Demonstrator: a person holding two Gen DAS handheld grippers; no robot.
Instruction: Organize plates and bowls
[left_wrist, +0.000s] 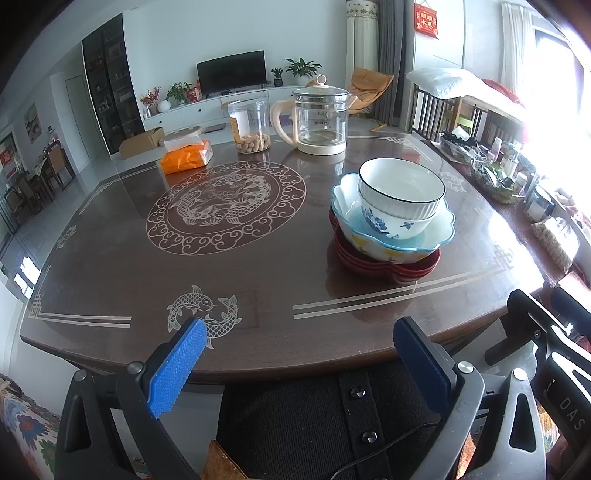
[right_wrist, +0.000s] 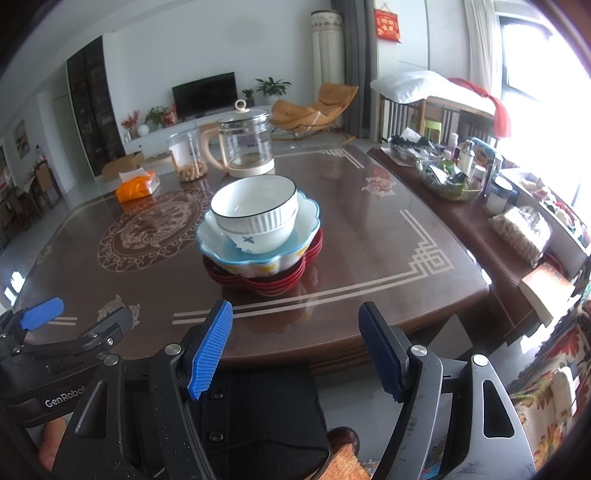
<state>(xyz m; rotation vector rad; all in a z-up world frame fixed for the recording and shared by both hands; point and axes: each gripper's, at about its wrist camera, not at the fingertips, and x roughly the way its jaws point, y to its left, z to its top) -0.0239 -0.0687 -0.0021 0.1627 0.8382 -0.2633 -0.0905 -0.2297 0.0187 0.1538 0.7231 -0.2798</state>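
Bowls and plates sit in one tall pile on the brown table (right_wrist: 369, 240), toward its right side, near the front edge. On top is a white ribbed bowl (right_wrist: 255, 206) with a dark rim. It sits inside a blue flower bowl (right_wrist: 255, 240). That one rests in a wavy blue dish (right_wrist: 306, 221), and red plates (right_wrist: 258, 282) are at the bottom.

Both grippers are held back off the table edge, well apart from the pile. The left gripper (left_wrist: 295, 354) is wide open and holds nothing. The right gripper (right_wrist: 295, 343) is wide open too, with nothing in it.

Trouble could come from the pile being tall. The top bowl looks a bit tilted, so a bump from one finger could slide it off or tip the whole pile. A pinch on the thin, smooth rim could slip. The glass kettle (right_wrist: 247, 144) and the snack jar (right_wrist: 186, 157) stand behind, so a push too far could knock them.
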